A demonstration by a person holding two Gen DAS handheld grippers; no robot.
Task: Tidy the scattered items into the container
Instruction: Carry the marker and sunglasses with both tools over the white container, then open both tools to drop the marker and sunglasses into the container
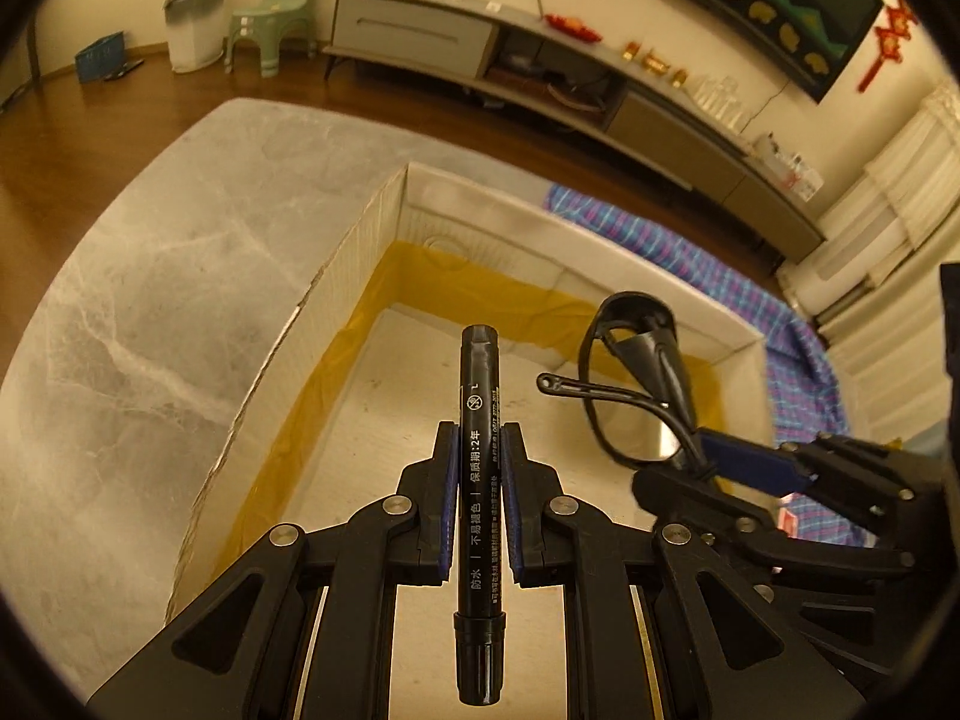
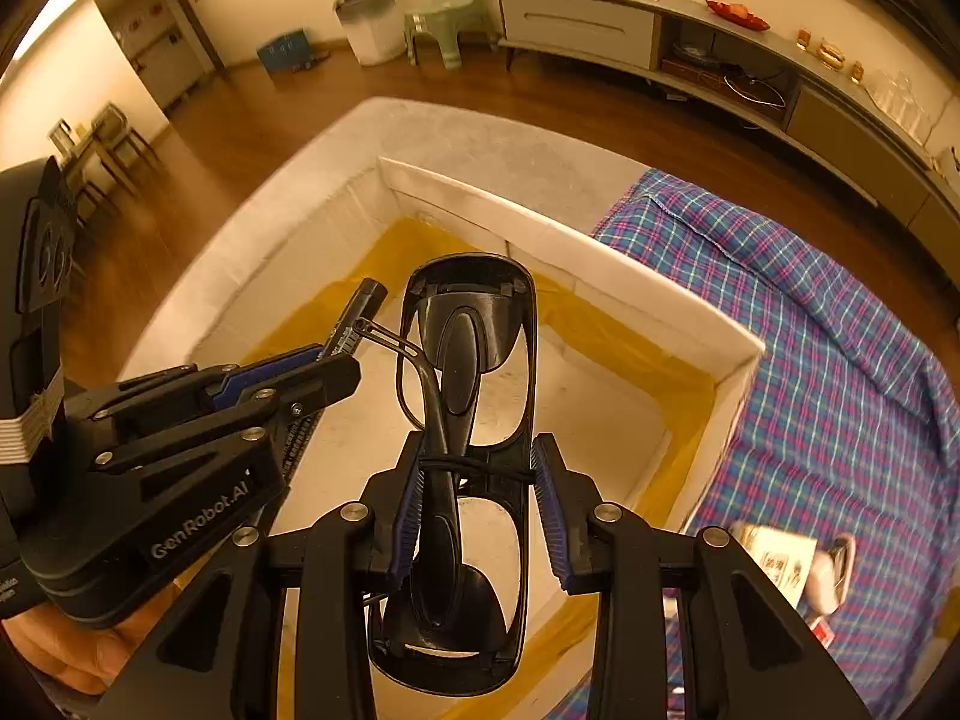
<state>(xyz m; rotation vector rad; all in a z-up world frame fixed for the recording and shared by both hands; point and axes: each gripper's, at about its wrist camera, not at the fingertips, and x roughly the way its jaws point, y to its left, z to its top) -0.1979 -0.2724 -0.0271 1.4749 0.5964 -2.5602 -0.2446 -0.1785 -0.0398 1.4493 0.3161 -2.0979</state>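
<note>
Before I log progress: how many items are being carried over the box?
2: a marker clamped in the left tool, and glasses clamped in the right tool, both above the box. More items lie on the cloth, partly hidden.

Box (image 1: pixel 372 222) floor bare; walls hem it; claws crowd together.

Black marker (image 1: pixel 478 480), black glasses (image 2: pixel 468 420), blue-purple plaid cloth (image 2: pixel 810 330)

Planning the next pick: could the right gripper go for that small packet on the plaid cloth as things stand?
Probably not yet: the right gripper is shut on the sunglasses, so its fingers are full. The packet itself lies uncovered on the cloth.
</note>
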